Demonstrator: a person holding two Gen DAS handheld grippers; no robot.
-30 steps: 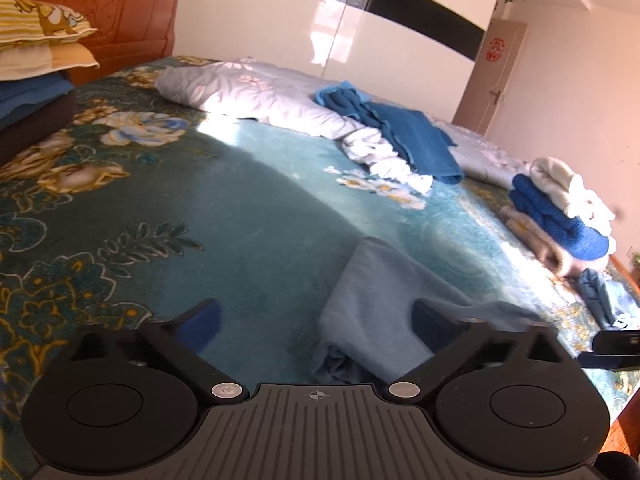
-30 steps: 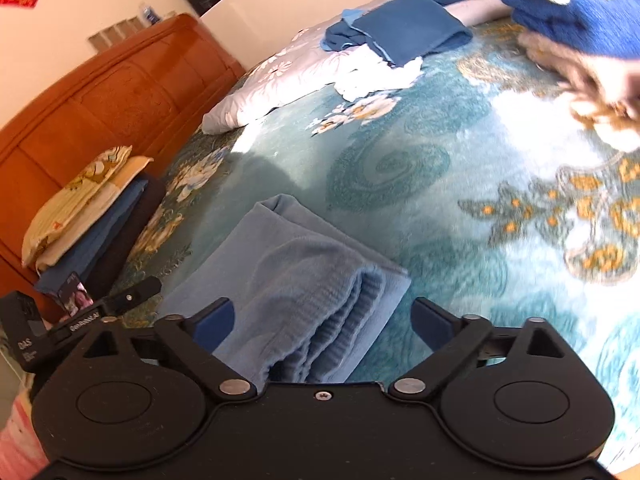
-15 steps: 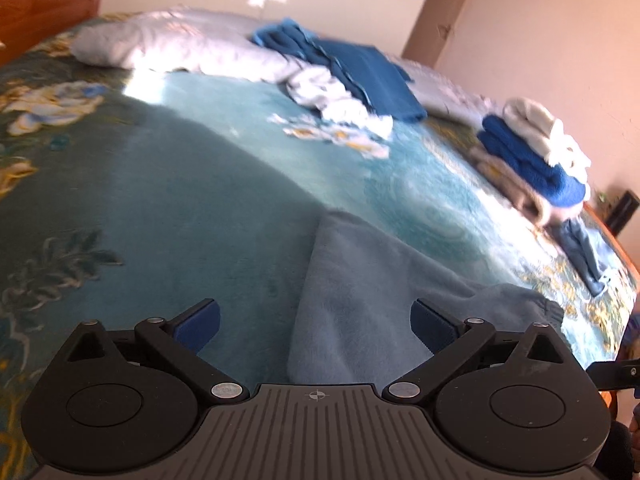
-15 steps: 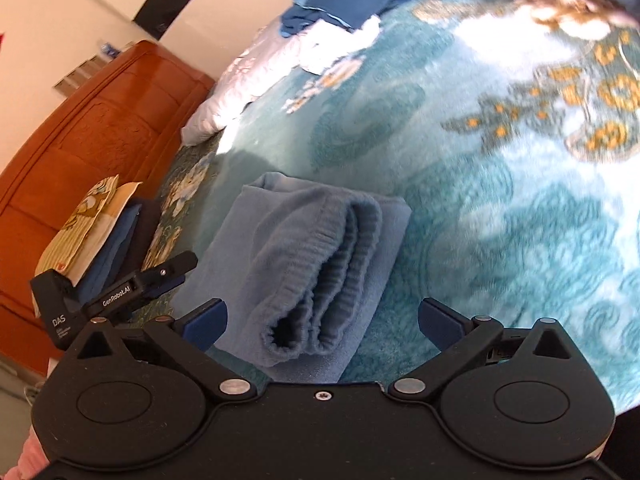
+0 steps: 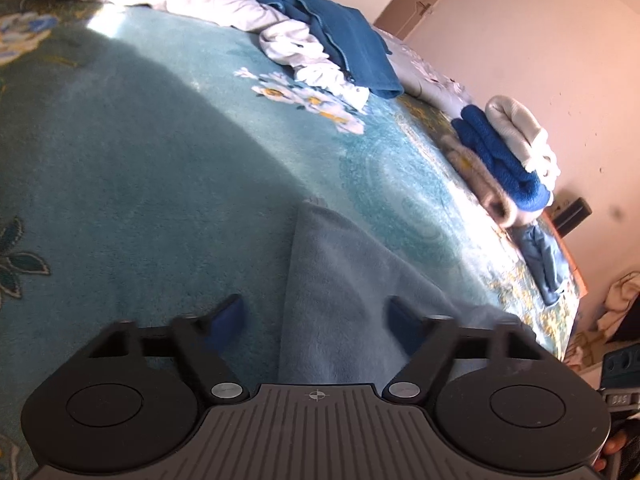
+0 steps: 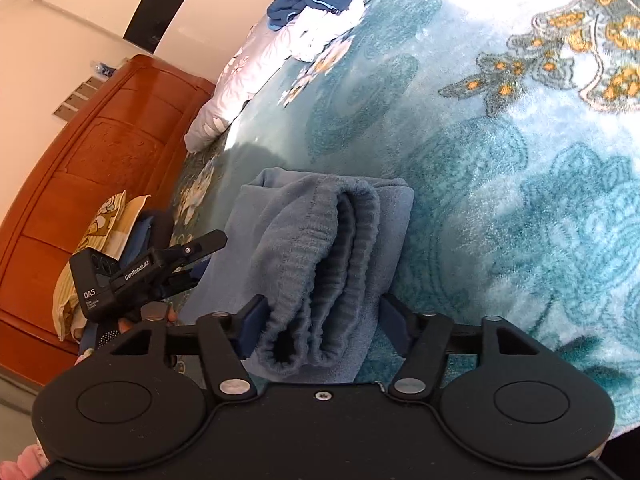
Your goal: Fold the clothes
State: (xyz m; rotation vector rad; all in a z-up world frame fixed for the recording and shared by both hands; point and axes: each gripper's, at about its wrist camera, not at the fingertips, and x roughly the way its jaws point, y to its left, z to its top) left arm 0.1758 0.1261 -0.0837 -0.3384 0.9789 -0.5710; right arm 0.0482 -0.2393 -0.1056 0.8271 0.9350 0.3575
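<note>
On the teal floral bed (image 5: 140,152), a grey-blue folded garment (image 6: 320,248) is lying near the near edge, its ribbed cuffs doubled over and facing the camera. Left of the garment, the left tool (image 5: 316,316) is closing, its jaws straddling the garment's plain edge, pads not yet pressing. At the garment's cuff end, the right tool (image 6: 320,320) is closing around the thick roll, still not clamping. Beyond the garment, open bedspread is stretching toward a blue jacket (image 5: 344,48) and stacked clothes (image 5: 504,156).
</note>
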